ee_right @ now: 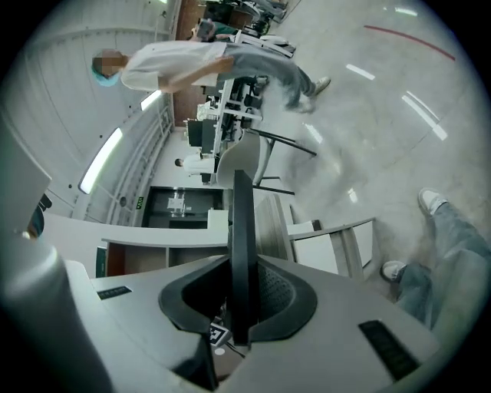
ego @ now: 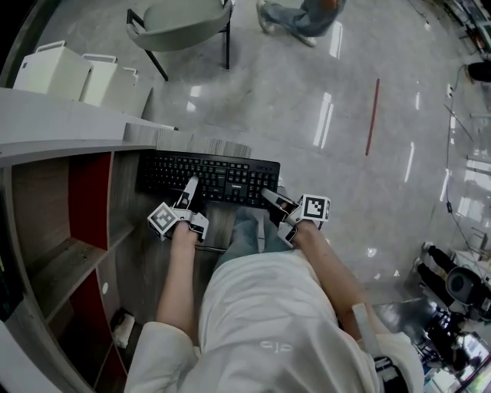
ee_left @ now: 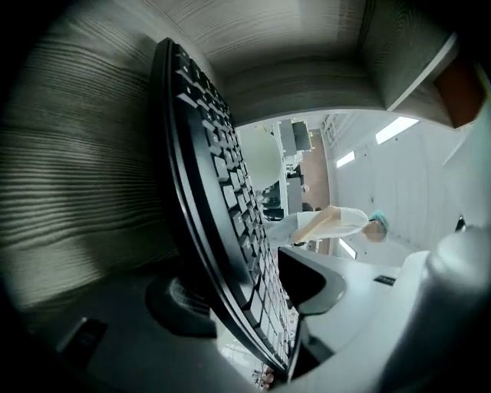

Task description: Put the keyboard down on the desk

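Black keyboard (ego: 209,178) sits at the wood-grain counter (ego: 192,142), key face up. Long axis runs left to right across the head view, parallel to the person's body, with the near long edge toward the person. Its right end reaches past the counter's visible grain. Cannot tell whether it lies fully flat on the counter.

Left gripper (ego: 189,184) is at the near edge, left of the middle. In the left gripper view the keyboard (ee_left: 222,192) stands between the fingers. The key-side finger (ee_left: 311,280) is clear of the keys with a gap showing, so the fingers are spread wide and not pinching. Counter grain lies close behind the keyboard's underside.

Right gripper (ego: 270,197) is at the near right corner. The right gripper view shows the keyboard (ee_right: 242,253) edge-on, a thin dark blade running away from the camera. Both fingers (ee_right: 280,295) are pressed against it, closed partway, gripping the edge.

Grey chair (ego: 184,23) stands on the floor beyond the counter.
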`<state>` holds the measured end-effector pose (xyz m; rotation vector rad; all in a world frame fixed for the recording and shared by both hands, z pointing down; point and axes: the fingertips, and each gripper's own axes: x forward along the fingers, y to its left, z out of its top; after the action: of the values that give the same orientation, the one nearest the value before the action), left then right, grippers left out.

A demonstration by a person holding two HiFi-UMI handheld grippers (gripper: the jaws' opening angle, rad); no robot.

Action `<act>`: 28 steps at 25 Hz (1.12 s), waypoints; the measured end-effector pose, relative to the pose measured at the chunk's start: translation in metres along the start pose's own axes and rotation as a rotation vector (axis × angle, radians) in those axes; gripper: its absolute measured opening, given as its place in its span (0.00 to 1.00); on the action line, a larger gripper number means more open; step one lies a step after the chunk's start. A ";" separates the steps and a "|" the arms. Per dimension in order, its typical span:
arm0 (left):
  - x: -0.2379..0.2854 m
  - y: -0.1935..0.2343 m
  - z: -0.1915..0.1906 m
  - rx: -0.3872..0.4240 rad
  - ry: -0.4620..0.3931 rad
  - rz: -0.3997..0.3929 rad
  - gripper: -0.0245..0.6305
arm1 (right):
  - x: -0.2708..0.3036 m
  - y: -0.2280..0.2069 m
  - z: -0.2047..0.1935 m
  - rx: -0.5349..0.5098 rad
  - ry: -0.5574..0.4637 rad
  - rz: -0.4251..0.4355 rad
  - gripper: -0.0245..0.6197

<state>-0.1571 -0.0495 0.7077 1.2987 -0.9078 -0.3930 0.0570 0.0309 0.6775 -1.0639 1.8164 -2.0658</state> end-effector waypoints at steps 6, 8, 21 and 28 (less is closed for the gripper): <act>-0.016 0.011 -0.019 0.006 0.062 0.031 0.47 | 0.015 0.003 -0.016 0.014 0.005 0.041 0.19; -0.020 0.011 -0.031 -0.003 0.092 0.018 0.47 | 0.021 0.008 -0.019 -0.016 0.016 0.048 0.19; -0.026 0.010 -0.063 -0.140 0.026 -0.064 0.31 | 0.062 0.019 -0.037 -0.002 0.032 0.045 0.19; -0.032 0.015 -0.039 -0.174 -0.066 -0.126 0.20 | 0.084 0.022 -0.045 -0.006 0.035 0.050 0.19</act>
<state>-0.1506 0.0027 0.7101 1.1916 -0.8297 -0.6034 -0.0383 0.0137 0.6899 -0.9796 1.8475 -2.0645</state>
